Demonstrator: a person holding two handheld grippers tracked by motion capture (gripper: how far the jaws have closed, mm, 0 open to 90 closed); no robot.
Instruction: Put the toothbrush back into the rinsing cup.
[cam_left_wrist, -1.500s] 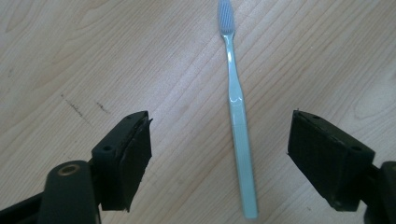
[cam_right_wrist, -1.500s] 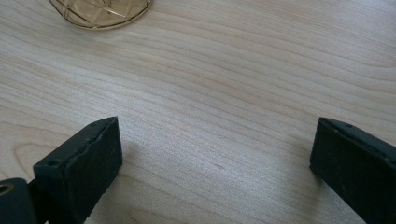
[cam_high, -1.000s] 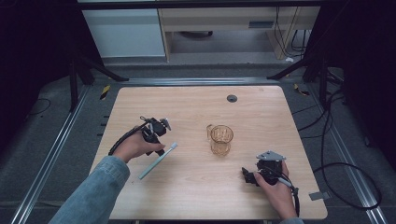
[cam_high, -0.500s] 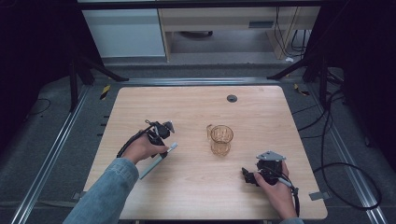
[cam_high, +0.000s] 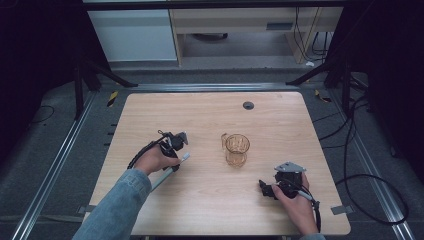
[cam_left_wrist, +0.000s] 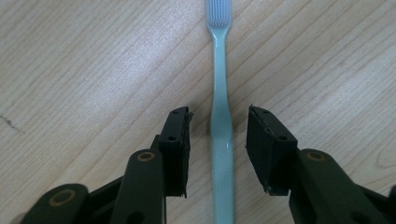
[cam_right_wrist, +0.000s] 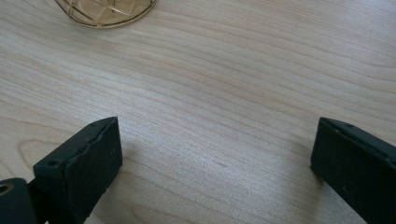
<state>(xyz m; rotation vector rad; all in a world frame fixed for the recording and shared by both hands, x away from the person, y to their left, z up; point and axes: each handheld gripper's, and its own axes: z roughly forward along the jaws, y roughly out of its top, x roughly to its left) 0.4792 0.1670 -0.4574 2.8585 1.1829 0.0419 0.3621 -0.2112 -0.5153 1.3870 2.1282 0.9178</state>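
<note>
The toothbrush (cam_left_wrist: 221, 130) was found lengthwise between the left gripper's (cam_left_wrist: 219, 147) closing, not yet touching jaws, flat on the table (cam_high: 210, 115); the right gripper (cam_right_wrist: 217, 154) was held apart, farther off.

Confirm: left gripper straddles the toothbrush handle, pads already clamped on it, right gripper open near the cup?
Not quite. In the left gripper view the left gripper straddles the toothbrush handle, but wood shows between each pad and the handle; the jaws have just been closing and are not clamped. The right gripper is open near the cup.
</note>
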